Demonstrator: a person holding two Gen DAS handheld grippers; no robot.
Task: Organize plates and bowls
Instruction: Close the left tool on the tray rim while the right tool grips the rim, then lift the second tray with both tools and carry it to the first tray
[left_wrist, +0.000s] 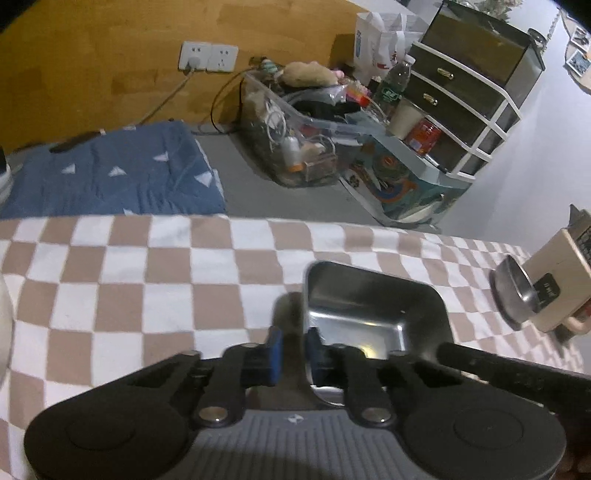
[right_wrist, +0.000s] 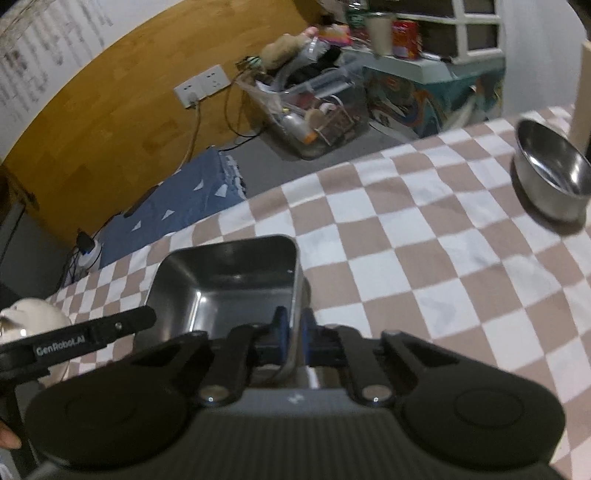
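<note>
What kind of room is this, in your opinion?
Probably a lived-in room at home, not a lab or a proper kitchen. A checkered cloth covers the work surface, and on the floor beyond lie a folded blue blanket and a clear bin full of odds and ends.

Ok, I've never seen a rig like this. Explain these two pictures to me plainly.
A person holds a two-finger gripper in each hand, and each gripper carries a camera looking along its fingers. One picture is from the left gripper, the other from the right gripper. Both are shut on opposite walls of the same square steel tray, which sits on a checkered cloth. A round steel bowl stands further off on the cloth. The clutter behind is on the floor.
</note>
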